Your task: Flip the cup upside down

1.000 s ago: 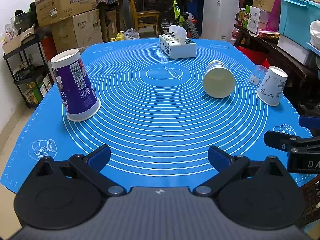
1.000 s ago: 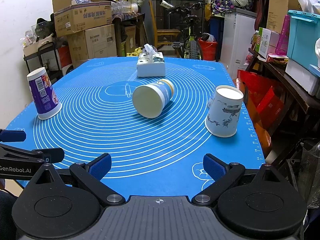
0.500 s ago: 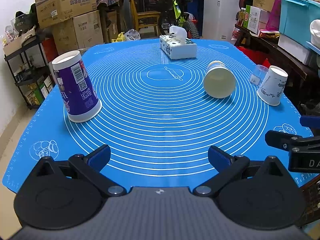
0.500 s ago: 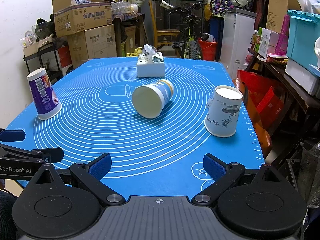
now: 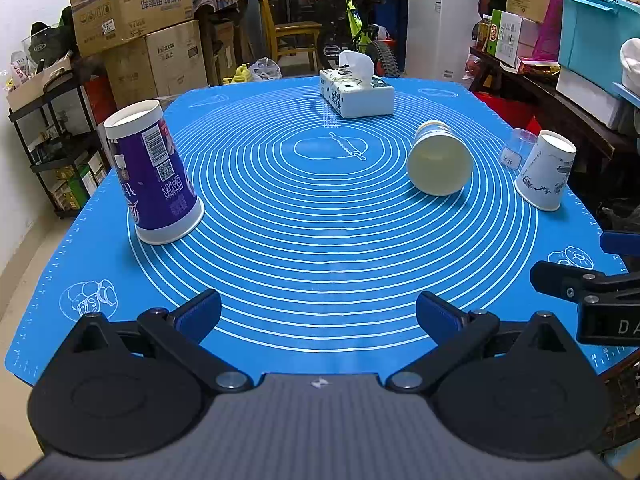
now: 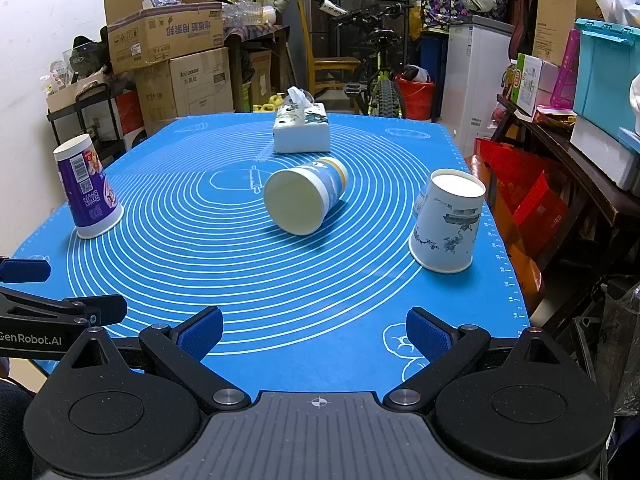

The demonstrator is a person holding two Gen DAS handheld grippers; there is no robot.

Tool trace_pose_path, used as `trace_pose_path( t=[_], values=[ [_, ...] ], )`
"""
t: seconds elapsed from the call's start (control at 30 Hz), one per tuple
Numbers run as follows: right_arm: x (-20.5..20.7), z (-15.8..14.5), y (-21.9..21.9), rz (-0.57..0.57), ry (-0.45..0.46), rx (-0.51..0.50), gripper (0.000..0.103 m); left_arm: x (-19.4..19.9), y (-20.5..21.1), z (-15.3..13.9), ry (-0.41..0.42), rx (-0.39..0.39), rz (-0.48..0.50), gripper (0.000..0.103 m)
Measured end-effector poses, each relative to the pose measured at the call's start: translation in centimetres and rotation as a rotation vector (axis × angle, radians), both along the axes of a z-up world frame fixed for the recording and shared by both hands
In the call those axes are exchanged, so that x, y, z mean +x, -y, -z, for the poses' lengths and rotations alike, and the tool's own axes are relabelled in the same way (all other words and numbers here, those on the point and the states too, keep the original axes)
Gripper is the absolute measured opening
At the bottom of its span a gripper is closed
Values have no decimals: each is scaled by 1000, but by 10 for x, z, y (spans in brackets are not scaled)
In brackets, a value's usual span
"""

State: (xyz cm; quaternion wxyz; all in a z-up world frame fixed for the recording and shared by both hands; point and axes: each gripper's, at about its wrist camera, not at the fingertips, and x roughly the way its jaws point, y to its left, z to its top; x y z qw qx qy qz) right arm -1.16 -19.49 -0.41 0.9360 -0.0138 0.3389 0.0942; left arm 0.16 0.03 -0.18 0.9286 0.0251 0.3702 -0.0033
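two cups already stand mouth down; the middle cup [image 6: 306,200] lies on its side, likely next. both grippers [image 5: 318,316] [image 6: 314,330] wait near, fingers spread, holding nothing.

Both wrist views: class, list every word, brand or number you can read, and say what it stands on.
"GenRobot.AI": left claw body, right wrist view.
"DA", cut off: right claw body, left wrist view.
"Inoaxss", uncertain: lower cardboard box.
Chinese print on upper cardboard box: inverted.
Purple cup print, barcode: too small.
Blue mat edge numbers: too small.
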Motion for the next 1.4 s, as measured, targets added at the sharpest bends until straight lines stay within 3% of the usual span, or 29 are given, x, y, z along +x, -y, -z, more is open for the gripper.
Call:
trace_pose_path(
  t=[1.4],
  values=[
    [4, -2, 20, 36, 24, 26, 98, 12, 7, -3, 18, 8, 11, 102]
  ],
)
